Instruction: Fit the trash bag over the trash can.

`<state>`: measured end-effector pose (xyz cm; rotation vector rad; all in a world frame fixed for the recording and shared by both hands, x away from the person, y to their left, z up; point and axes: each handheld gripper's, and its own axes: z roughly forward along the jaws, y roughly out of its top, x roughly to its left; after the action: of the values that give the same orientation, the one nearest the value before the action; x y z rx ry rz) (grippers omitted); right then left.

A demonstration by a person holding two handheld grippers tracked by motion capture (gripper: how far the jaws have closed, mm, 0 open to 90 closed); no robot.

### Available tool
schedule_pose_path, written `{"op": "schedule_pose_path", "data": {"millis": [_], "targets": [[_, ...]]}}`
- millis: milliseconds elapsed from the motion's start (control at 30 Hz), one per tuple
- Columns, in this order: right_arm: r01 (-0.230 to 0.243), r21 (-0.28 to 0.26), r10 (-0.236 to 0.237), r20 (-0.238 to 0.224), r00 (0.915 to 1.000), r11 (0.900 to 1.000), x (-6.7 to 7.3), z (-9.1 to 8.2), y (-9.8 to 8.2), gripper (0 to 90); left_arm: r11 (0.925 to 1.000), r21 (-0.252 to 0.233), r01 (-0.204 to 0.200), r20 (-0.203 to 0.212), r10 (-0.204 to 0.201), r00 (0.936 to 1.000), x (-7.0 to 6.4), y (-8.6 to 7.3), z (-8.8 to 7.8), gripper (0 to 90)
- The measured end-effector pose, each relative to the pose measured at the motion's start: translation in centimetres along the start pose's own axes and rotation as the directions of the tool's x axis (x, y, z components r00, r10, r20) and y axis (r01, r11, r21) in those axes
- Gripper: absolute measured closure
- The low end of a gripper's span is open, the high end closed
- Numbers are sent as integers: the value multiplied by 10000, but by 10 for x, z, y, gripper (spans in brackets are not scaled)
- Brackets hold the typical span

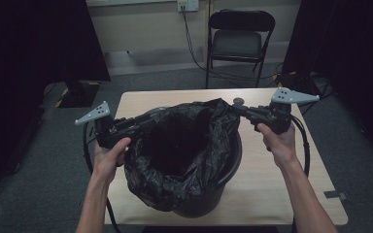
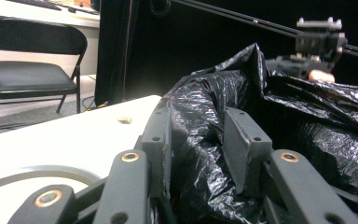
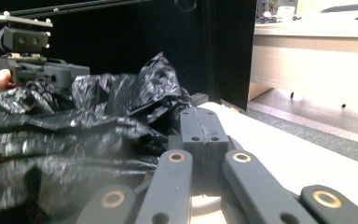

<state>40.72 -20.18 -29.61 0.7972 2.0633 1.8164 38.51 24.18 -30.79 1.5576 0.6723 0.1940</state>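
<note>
One crinkled, glossy black trash bag (image 1: 184,145) lines a black bucket (image 1: 226,182) on the wooden table (image 1: 272,194), its rim bunched and sagging over the edge. The left gripper (image 2: 200,140) pinches a fold of the bag's rim between its jaws; the right gripper (image 3: 204,128) has its jaws pressed together just beside the plastic.

The bin bag (image 1: 184,145) fills the table's (image 1: 272,194) middle — bare tabletop lies at three o'clock. A chair (image 1: 240,39) stands beyond at twelve.
</note>
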Motion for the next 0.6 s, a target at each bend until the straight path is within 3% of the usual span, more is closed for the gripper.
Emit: {"op": "schedule_pose_path", "data": {"millis": [200,367,467,600], "targets": [[-451,288,456,-188,9988,9986,-2,8,-27,900,10000,54,-66,3,66,10000,0,1,-1,625],[-665,382,676,-280,9973,9971,-6,13,-35,900,9999,91,-72,33,72,10000,0,1,-1,622],[-472,1006,463,114,9989,9938,-6,19,-43,900,9998,206,-5,-46,6,10000,2,2,2,578],[-930,938,953,-203,9952,9912,-14,24,-58,900,9993,384,-20,-75,22,10000,4,4,9,539]]}}
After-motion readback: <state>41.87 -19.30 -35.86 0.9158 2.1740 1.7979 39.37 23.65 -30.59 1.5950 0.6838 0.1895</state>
